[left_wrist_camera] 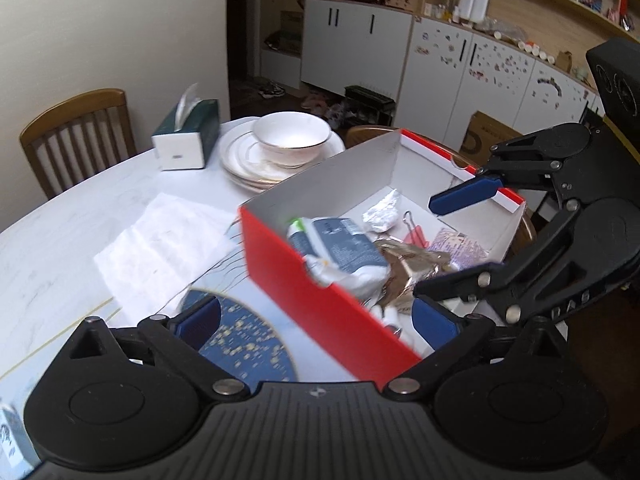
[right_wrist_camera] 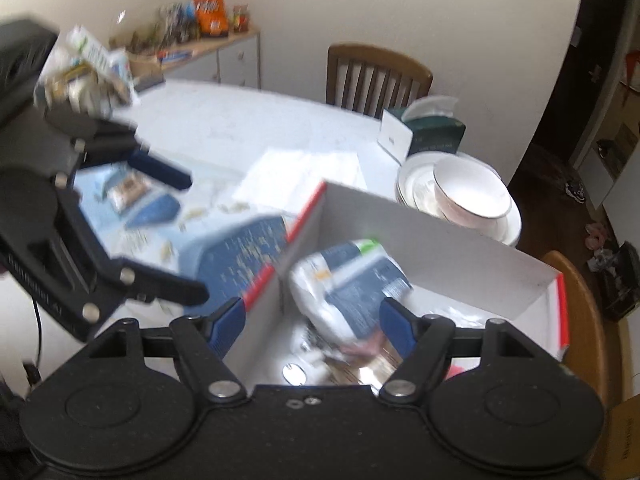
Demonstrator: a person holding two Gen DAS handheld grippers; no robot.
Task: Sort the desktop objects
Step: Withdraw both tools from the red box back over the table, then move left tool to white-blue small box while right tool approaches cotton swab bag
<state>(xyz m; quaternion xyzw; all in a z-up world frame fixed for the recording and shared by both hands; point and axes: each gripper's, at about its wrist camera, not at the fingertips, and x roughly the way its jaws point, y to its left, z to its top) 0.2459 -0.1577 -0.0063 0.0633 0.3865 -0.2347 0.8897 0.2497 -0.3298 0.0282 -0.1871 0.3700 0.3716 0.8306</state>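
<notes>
The left hand-held gripper (left_wrist_camera: pixel 316 320) is spread wide and empty, the right hand-held gripper (right_wrist_camera: pixel 312 320) apart over the box (left_wrist_camera: pixel 320 304) – where the packet (left_wrist_camera: pixel 340 248) lies. The box's near wall could be caught and the box shoved off the table (left_wrist_camera: pixel 80 220).

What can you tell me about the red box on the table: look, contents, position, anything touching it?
The red box is an open cardboard carton, red outside, white inside, lidless, upright on the white table. It holds a white-and-blue packet, crumpled foil, a red binder clip and gold wrappers, loosely piled. Stacked plates lie just beyond it. Both hand-held grippers hover over its edges with jaws open, and neither looks to be gripping it.
</notes>
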